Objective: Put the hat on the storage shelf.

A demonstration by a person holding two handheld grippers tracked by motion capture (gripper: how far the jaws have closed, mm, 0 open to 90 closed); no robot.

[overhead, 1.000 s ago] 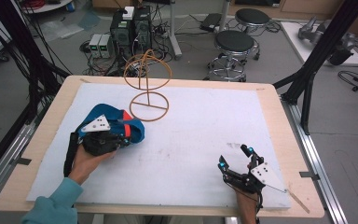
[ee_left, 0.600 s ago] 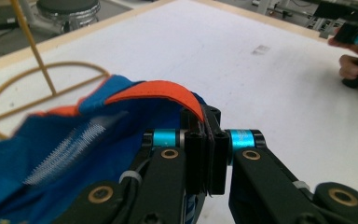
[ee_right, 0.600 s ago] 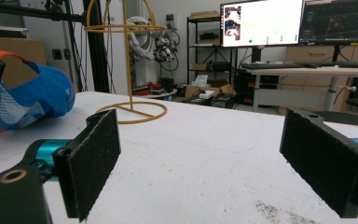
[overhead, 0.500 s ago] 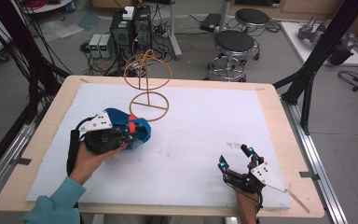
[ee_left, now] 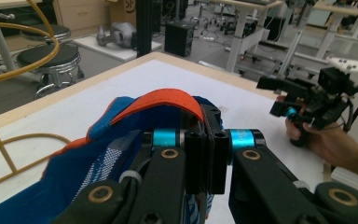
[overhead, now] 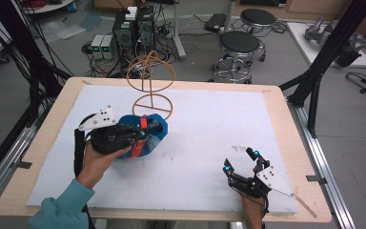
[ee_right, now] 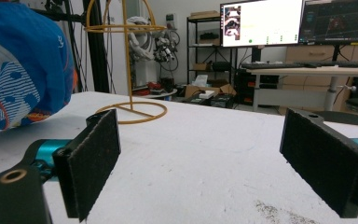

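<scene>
From the high view, my left gripper [overhead: 140, 136] has its jaws clenched on the blue cap [overhead: 153, 128], just short of the yellow wire stand [overhead: 150, 88]. In the left gripper view, the orange strap [ee_left: 161, 103] arches just above my jaws; the cap looks soft and light, best pinched at its edge. In the right gripper view, my right gripper [ee_right: 214, 161] has its jaws released over the counter [ee_right: 205, 140], the cap far left.

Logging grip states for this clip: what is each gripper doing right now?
Left gripper: shut on the blue cap by its orange strap.
Right gripper: open, holding nothing.

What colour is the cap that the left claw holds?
The cap is blue with an orange strap and white pattern, best seen in the left gripper view.
</scene>
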